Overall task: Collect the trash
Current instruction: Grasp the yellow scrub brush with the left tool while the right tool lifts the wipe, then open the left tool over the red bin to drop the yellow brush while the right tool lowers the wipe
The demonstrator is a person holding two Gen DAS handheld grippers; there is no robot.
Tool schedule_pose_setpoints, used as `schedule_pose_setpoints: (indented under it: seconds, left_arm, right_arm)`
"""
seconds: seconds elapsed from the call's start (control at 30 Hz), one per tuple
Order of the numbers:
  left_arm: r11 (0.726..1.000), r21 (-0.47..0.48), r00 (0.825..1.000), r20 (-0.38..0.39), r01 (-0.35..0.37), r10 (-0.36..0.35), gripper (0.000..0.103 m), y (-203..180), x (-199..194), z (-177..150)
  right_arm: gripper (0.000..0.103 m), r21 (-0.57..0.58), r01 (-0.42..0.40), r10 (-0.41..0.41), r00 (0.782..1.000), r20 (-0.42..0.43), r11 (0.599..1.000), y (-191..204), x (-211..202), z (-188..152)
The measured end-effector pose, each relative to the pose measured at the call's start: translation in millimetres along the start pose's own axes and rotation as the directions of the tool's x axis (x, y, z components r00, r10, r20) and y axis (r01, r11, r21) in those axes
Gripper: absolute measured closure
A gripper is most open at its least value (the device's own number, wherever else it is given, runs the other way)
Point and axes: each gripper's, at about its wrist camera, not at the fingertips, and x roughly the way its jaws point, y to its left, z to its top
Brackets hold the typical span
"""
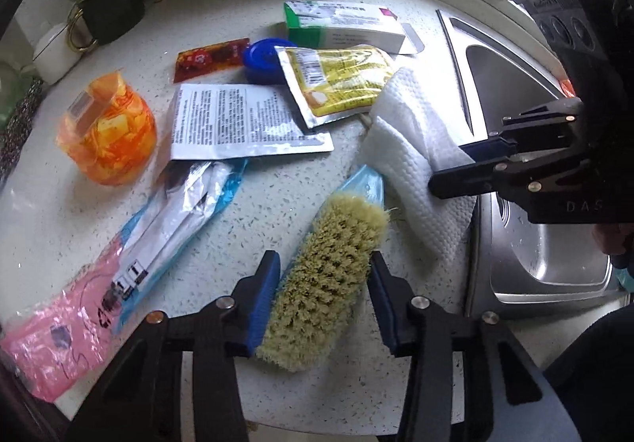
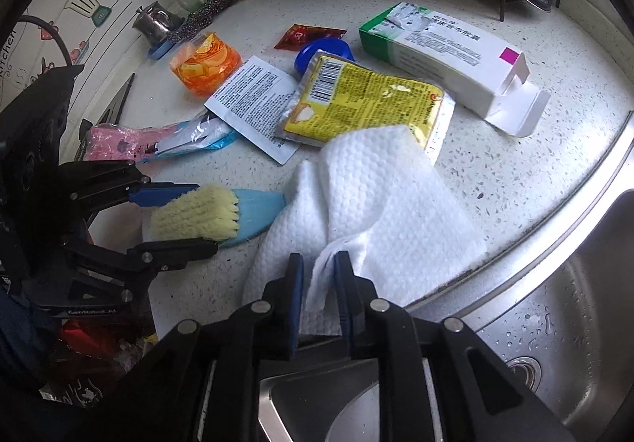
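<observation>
A: Where are the left gripper and its jaws?

B: Over the brush, at 6 o'clock in the left wrist view. The jaws stand on both sides of the bristles; the left one touches them, the right one leaves a small gap.

A: And the right gripper?

B: Its jaws are narrow, with a fold of the white paper towel between them; I cannot tell if they press it.

A: The other trash?

B: The yellow sachet, leaflet and medicine box lie on the tabletop toward 12 o'clock, the sink at 4 o'clock.
</observation>
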Motion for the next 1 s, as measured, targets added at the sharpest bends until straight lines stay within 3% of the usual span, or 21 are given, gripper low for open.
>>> schedule_pose_setpoints:
  seconds: [0.1,0.2,0.23,0.6,1.0]
  left_arm:
    - [0.999,-0.054,1.000,0.019,-0.004,0.005,0.065,-0.1,-4.0,-5.4]
    - [0.994,-0.111,0.999,0.040,-0.005,0.009,0.066,-8.0,-9.7,-18.1]
    - [0.991,-0.133,0.999,0.043,-0.006,0.011,0.067,-7.5,-12.3,-20.6]
    - [0.956,-0.289,0.993,0.090,-0.050,0.079,0.069,15.0,-65.5,-63.8]
    - [0.936,-0.338,0.978,0.144,-0.095,0.151,0.070,-9.9,-126.5,-144.5]
  right_arm:
    - [0.086,-0.037,0.030,-0.030,1.000,0.007,0.999,7.4,1.6,0.9]
    - [0.099,-0.075,0.096,-0.095,0.995,0.012,0.993,15.1,4.7,1.3]
    - [0.100,-0.074,0.100,-0.099,0.995,0.013,0.992,15.4,5.1,1.1]
    - [0.101,-0.072,0.086,-0.084,0.996,0.032,0.994,40.7,-3.0,-21.8]
    - [0.101,-0.150,0.058,-0.040,0.992,0.119,0.987,128.7,-42.8,-60.1]
